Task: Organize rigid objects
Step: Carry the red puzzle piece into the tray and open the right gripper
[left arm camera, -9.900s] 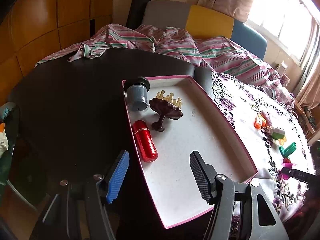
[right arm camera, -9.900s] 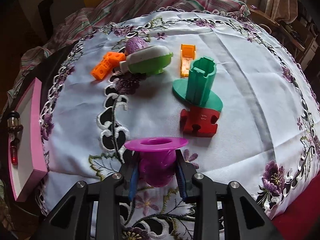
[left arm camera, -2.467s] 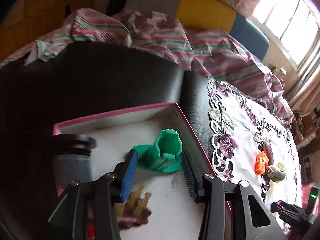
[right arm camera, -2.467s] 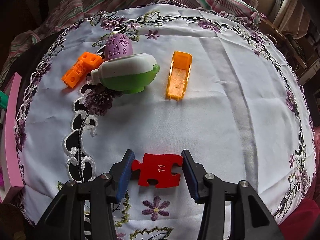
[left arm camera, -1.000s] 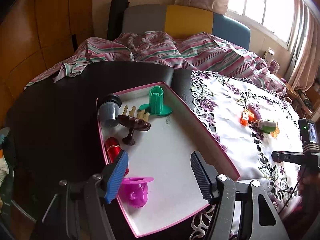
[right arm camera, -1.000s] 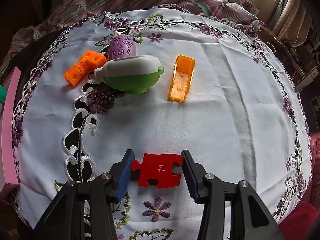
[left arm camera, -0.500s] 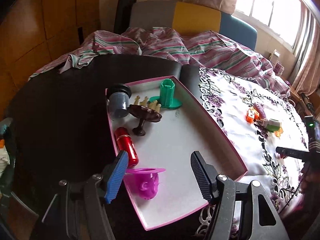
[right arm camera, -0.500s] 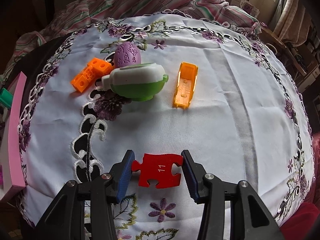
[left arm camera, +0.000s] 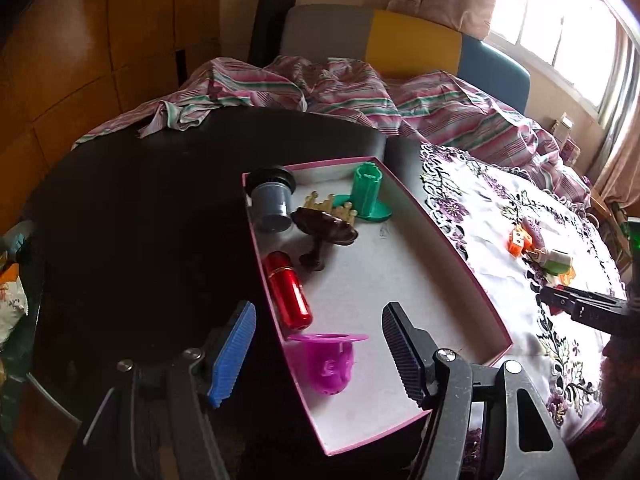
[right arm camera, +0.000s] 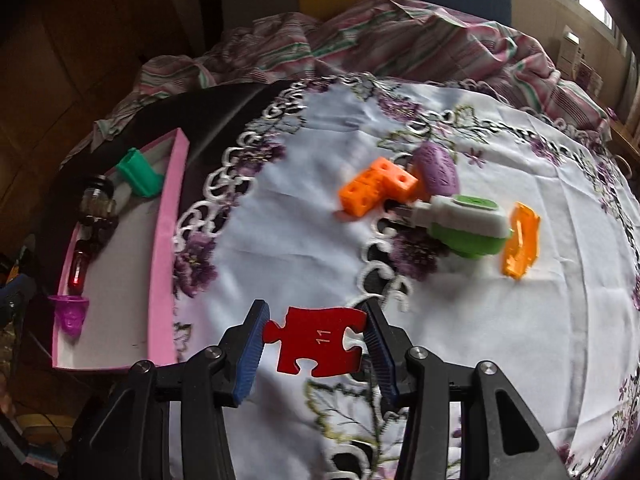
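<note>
Hovering over the pink box's (left arm camera: 460, 256) near end, your left hand-held gripper (left arm camera: 316, 344) stood half open and empty, with the magenta cup (left arm camera: 330, 360) lying in the box below it. The box sat at the edge of the embroidered cloth (right arm camera: 440, 300) on the dark worktop (left arm camera: 140, 200). Your right hand-held gripper (right arm camera: 316, 340) clamped the red puzzle piece (right arm camera: 320, 340), raised above the cloth's near edge.
</note>
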The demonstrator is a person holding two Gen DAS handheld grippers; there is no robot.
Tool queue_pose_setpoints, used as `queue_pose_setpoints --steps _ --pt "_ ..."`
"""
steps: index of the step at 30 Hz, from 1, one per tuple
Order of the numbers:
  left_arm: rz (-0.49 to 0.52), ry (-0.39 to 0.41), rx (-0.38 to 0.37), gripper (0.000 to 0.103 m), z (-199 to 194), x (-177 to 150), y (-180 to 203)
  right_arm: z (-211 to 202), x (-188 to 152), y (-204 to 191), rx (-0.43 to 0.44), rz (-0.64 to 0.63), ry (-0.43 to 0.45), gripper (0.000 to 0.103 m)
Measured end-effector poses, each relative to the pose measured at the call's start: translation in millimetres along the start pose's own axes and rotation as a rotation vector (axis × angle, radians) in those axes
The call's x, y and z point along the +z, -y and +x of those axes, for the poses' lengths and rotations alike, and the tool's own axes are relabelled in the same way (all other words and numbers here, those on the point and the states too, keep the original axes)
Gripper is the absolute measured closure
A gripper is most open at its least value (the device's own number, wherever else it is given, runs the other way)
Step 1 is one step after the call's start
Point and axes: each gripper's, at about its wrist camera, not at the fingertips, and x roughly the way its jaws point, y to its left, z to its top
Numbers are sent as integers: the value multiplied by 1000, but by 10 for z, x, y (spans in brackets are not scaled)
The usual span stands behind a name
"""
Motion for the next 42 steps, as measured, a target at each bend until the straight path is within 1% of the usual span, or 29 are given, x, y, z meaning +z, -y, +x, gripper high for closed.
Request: queue_pose_setpoints --steps 6,10,11,12,14,17,19,22,24,25,30,34,38,42 --pt "-20 22 1 36 -60 -5 -114 39 278 -752 116 -137 47 55" --pt "-26 29 8 36 -70 -19 -182 169 478 -1171 158 -226 56 55" --pt "-30 30 16 32 -65 -22 -201 223 511 -1250 163 -244 50 55" --pt "-36 32 24 25 -61 -27 -226 292 559 -1334 161 -264 44 55" --pt "-40 44 51 19 -64 -37 -261 430 640 -1438 151 -288 26 55" --pt "-47 70 78 13 -78 -41 -317 689 735 -1554 121 -314 -11 55" --pt "-49 75 83 12 -76 -38 -352 871 773 -1624 82 -340 -32 55" --pt "-64 63 60 12 -50 -36 -413 1109 781 -1643 19 -355 -66 55" --pt "-74 57 55 12 -42 -40 -434 1107 780 -1653 17 -369 -34 55" --pt "-76 52 48 12 -36 -42 -444 1107 786 -1641 18 -360 -40 55" --pt "-74 42 39 12 -25 -36 -413 990 776 -1509 82 -290 -36 54" --pt "-53 42 44 12 -45 -43 -350 848 698 -1455 92 -279 -10 54" --pt "-38 53 48 12 -84 -36 -289 693 627 -1348 121 -234 13 54" --pt "-22 68 51 12 -142 -28 -231 546 540 -1237 121 -213 27 54"
